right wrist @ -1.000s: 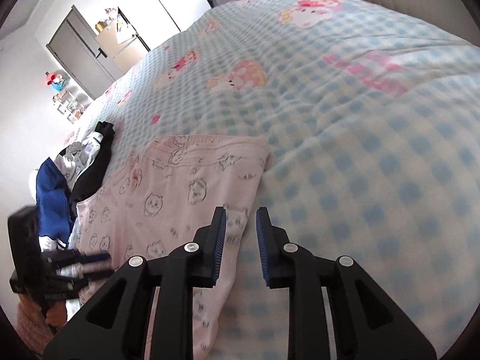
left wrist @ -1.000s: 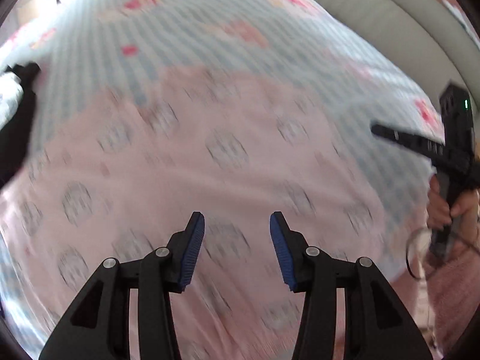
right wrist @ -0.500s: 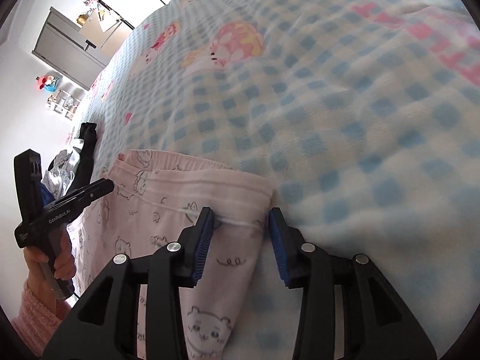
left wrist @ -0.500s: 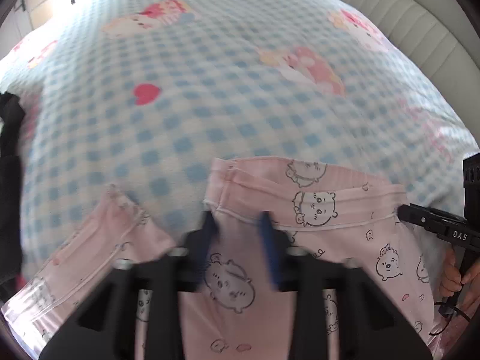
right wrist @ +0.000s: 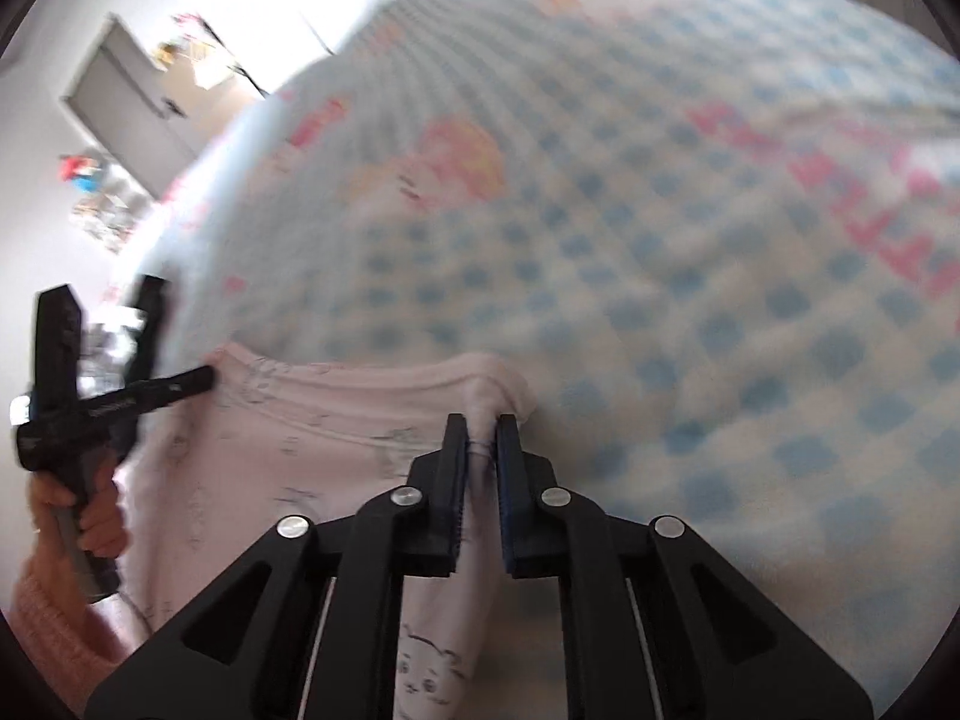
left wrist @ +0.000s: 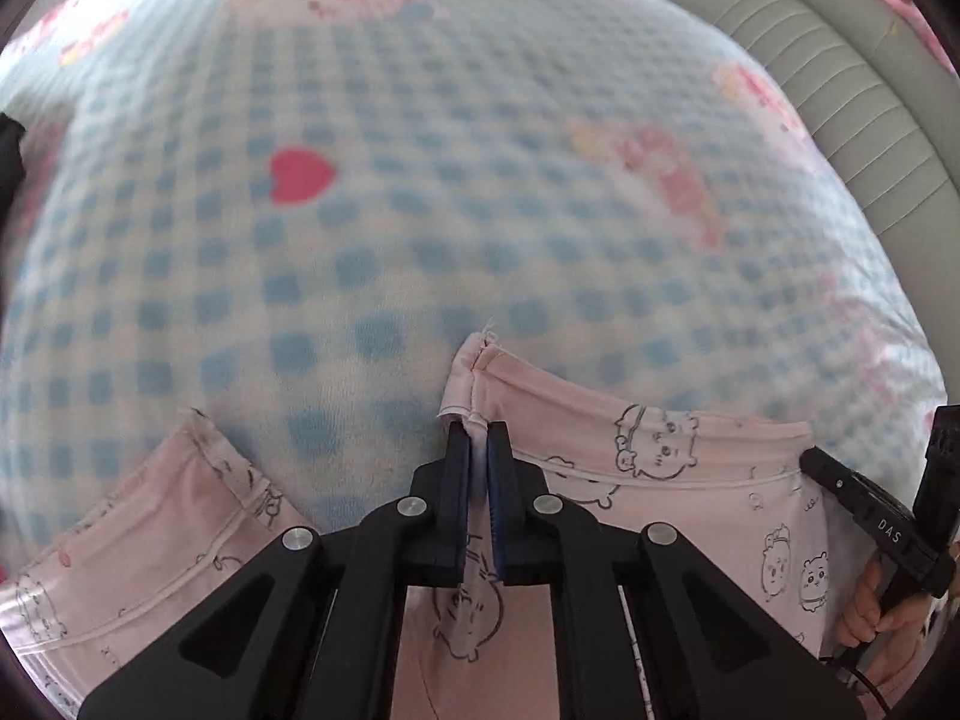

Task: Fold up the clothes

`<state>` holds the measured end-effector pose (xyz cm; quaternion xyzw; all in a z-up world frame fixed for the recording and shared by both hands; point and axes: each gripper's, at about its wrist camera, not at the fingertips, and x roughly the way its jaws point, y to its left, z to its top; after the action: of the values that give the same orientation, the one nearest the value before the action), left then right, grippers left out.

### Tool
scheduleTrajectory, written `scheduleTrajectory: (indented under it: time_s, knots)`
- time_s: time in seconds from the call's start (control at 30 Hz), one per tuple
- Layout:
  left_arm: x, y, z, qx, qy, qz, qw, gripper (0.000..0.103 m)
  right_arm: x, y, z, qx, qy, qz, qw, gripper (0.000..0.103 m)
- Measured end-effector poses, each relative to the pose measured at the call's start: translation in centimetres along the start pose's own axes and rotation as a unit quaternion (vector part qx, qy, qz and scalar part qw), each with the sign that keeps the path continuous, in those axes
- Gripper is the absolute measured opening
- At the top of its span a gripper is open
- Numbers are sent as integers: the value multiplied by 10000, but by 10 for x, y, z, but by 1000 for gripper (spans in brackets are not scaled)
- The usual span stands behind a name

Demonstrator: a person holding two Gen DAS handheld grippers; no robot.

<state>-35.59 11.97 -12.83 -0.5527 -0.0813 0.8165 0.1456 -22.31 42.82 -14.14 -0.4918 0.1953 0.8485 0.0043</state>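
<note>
Pink pyjama trousers (left wrist: 672, 480) printed with small cartoon bears lie on a blue-and-white checked blanket (left wrist: 420, 210). My left gripper (left wrist: 478, 438) is shut on the waistband's left corner. My right gripper (right wrist: 480, 432) is shut on the waistband's right corner, where the trousers (right wrist: 312, 450) bunch between the pads. Each gripper shows in the other's view: the right one (left wrist: 864, 516) at the far right edge, the left one (right wrist: 102, 402) at the left. A trouser leg (left wrist: 150, 528) lies off to the left.
The checked blanket (right wrist: 660, 240) with pink cartoon prints covers the bed. A padded grey headboard (left wrist: 840, 90) runs along the upper right. A dark garment (left wrist: 9, 156) lies at the left edge. A cabinet (right wrist: 138, 108) stands beyond the bed.
Both grippers have moved forward to the waistband corners and closed on them; a second ago both were open above the cloth.
</note>
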Motion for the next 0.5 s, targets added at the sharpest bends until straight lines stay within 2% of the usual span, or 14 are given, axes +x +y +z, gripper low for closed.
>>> scheduleTrajectory:
  time_s: [0.03,0.1,0.13,0.17,0.2,0.27,0.3,0.4,0.47,0.5]
  knots:
    - [-6,-4,-2,104,-133,-9,9999,10,0,-2,1,60,1,-61,10000,16]
    - [-19,-16,-6,423,-435,3,9982,25,-14,-8,1,165,-264,59,9995,21]
    - [-24,-21,-8,586,-584,51,9966,42,-20,-9,2,132,-342,39,9993,22]
    - [-27,-27,-8,725,-722,159,9946,45,-24,-10,3,92,-390,28,9992,27]
    - [-30,-31,-8,842,-845,282,9925,45,-22,-11,4,23,-314,51,9995,32]
    - [-33,-34,-4,820,-1008,600,9897,45,-15,-11,5,-87,-75,54,9999,32]
    - [-39,-32,-2,724,-1098,603,9895,45,-11,-10,4,-135,53,19,9999,32]
    - [-64,-22,-15,411,-1107,196,9928,43,-19,-3,-5,-254,-72,-205,9994,32]
    - [-83,-17,-43,267,-1080,-54,9938,43,-36,7,-16,-426,-107,12,9990,32]
    - [-89,-19,-61,362,-1017,-169,9940,43,-46,12,-23,-534,-135,119,9984,32]
